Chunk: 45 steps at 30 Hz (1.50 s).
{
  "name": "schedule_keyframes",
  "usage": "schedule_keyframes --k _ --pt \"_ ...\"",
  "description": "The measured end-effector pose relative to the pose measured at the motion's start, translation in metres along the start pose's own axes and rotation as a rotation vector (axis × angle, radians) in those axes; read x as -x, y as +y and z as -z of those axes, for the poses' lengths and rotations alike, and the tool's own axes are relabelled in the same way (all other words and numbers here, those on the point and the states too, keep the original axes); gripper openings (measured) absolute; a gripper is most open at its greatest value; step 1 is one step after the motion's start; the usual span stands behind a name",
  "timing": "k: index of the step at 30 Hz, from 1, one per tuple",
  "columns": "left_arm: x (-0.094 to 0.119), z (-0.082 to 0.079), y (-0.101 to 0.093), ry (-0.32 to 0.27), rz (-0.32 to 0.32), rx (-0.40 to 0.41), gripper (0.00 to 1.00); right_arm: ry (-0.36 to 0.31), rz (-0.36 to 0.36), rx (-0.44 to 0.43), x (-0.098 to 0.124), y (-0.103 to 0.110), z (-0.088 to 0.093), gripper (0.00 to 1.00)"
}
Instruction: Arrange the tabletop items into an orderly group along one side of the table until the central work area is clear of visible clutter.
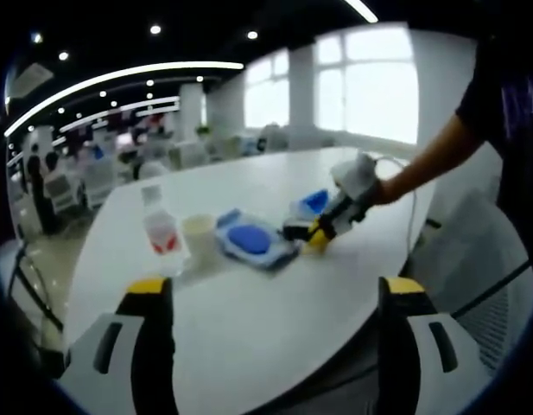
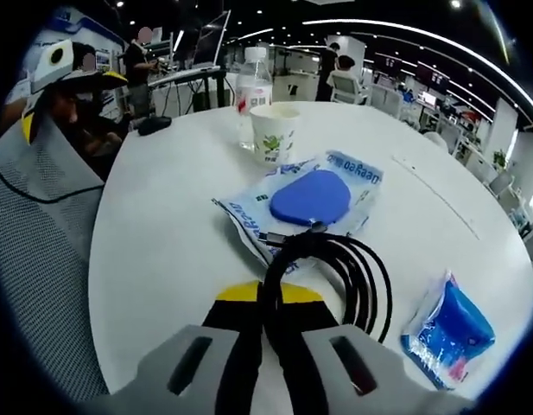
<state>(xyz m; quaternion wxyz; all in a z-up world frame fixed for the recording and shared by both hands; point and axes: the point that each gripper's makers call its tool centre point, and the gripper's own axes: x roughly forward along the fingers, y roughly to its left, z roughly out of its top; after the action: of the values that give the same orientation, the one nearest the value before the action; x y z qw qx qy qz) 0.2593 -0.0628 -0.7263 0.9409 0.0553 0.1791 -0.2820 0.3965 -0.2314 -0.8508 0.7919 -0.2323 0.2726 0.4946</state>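
Gripping the coiled black cable (image 2: pixel 335 268) in my right tongs (image 2: pixel 270 316), I hold it beside the blue pouch (image 2: pixel 311 197) on the tabletop (image 2: pixel 162 216). My left tongs (image 1: pixel 270 303) hang wide apart, with the cup (image 1: pixel 199 235) and bottle (image 1: pixel 160 229) standing ahead.

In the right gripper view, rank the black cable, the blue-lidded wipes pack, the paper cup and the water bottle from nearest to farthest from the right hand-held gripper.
1. Black cable: coiled at the right hand-held gripper, pinched in its jaws.
2. Wipes pack: just beyond the coil, centre.
3. Paper cup: past the pack, slightly left.
4. Water bottle: behind the cup, farthest.
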Motion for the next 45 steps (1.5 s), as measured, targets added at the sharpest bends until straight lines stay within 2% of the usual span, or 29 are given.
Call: schedule_keyframes --k 10,21,35,45 --pt "0.0 -0.001 -0.003 0.002 0.006 -0.006 0.95 -0.036 0.009 0.036 0.011 0.001 -0.013 0.04" --pt "-0.001 -0.002 -0.005 0.003 0.012 -0.011 0.95 -0.085 0.032 0.046 0.036 -0.002 -0.026 0.04" --pt "-0.002 -0.002 -0.008 0.006 0.022 -0.025 0.96 -0.087 0.09 0.025 0.061 -0.011 -0.012 0.04" --pt "-0.001 -0.003 -0.008 0.001 0.021 -0.024 0.96 -0.06 0.136 -0.009 0.076 -0.02 0.01 0.04"
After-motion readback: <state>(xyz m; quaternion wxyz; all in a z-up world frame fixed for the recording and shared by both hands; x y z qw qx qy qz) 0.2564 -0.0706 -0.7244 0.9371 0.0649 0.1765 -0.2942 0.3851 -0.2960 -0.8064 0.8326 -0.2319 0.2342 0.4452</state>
